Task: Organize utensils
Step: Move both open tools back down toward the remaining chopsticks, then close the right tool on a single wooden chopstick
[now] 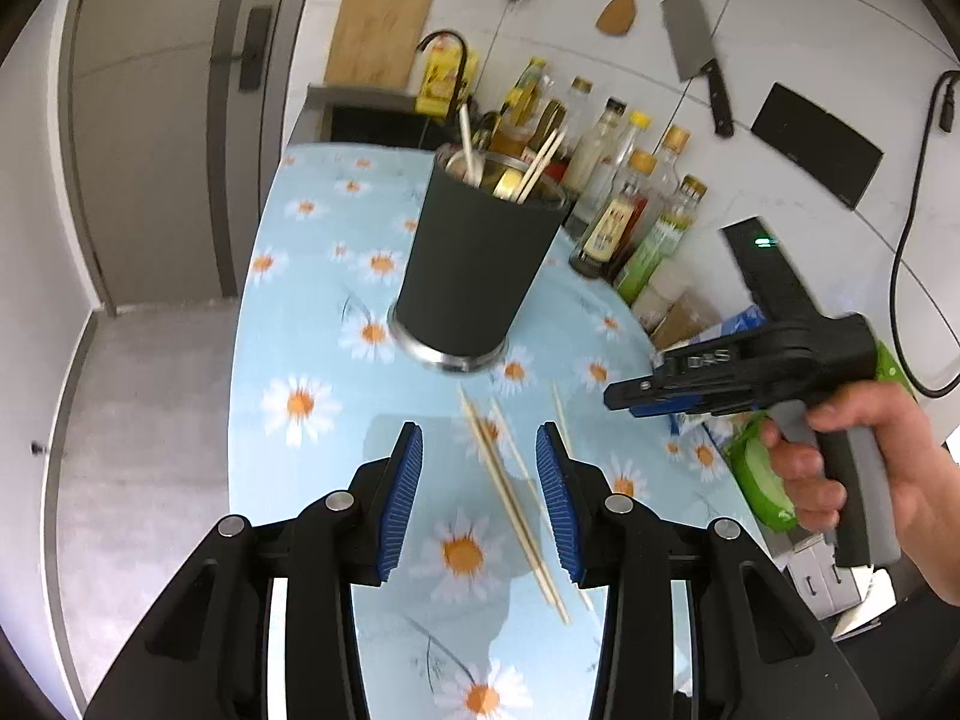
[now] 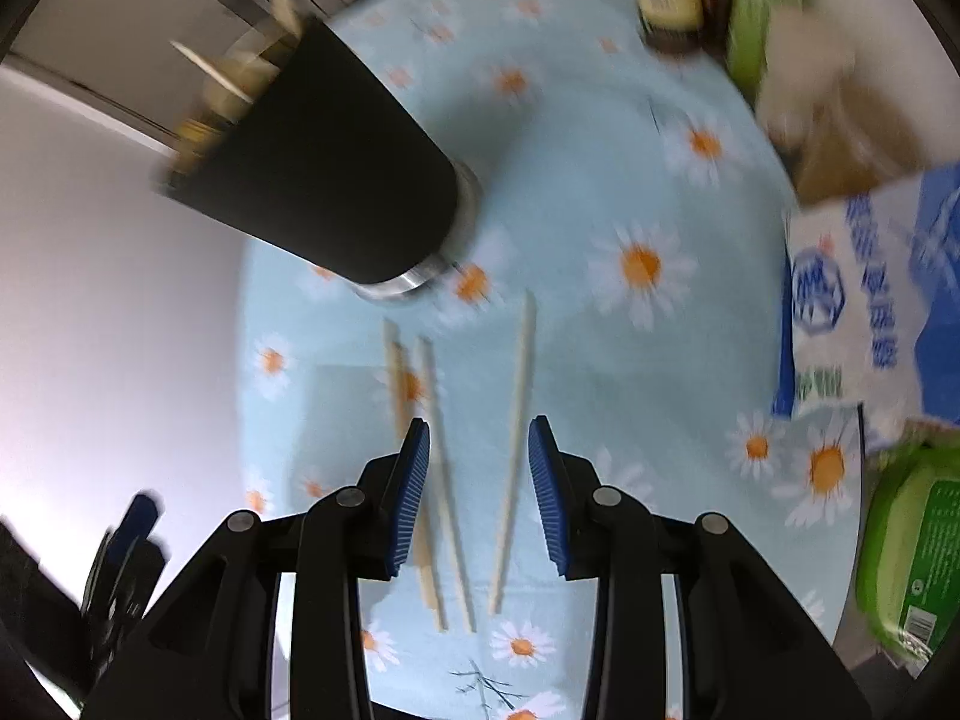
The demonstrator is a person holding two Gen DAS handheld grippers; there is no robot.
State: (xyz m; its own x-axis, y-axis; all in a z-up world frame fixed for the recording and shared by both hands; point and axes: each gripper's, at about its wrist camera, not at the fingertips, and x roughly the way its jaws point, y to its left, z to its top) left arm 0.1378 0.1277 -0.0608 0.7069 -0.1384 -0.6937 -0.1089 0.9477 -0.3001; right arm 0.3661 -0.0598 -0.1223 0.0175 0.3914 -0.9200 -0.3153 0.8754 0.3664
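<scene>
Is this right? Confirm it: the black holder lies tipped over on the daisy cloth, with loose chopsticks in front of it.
Not quite: the holder stands upright on the cloth, as the left wrist view shows. The loose chopsticks do lie in front of it.

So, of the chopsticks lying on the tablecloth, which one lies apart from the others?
The single chopstick on the right in the right wrist view. It lies alone, with a clear gap to the others, which lie close together on its left, nearer the dark cup.
</scene>
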